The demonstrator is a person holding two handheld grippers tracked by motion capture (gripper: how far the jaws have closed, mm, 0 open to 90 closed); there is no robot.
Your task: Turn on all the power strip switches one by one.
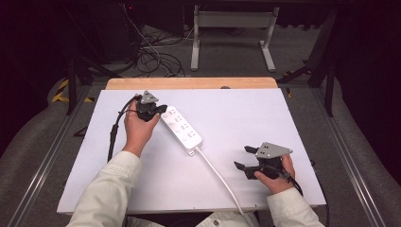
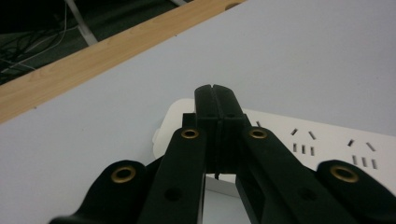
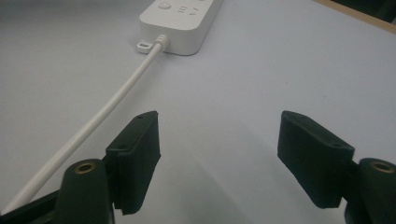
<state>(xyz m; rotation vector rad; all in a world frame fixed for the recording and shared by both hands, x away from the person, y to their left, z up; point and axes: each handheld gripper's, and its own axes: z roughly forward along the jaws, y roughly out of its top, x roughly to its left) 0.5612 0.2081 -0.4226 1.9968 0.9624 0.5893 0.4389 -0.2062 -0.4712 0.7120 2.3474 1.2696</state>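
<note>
black jaws with brass rivets, pale sleeves (image 1: 106, 189).

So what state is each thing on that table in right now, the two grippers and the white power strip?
Left gripper: shut, nothing between its jaws, tips over the far end of the strip.
Right gripper: open, nothing held, apart from the strip.
Power strip: lying flat, sockets up, nothing plugged in.
Cable: loose, trailing to the table's near edge.

White table top (image 1: 246, 118), wood strip (image 1: 189, 83) along far edge. Beyond it: cable tangle (image 1: 153, 56) on floor, white stand (image 1: 231, 33), hazard tape (image 1: 61, 92) far left.
</note>
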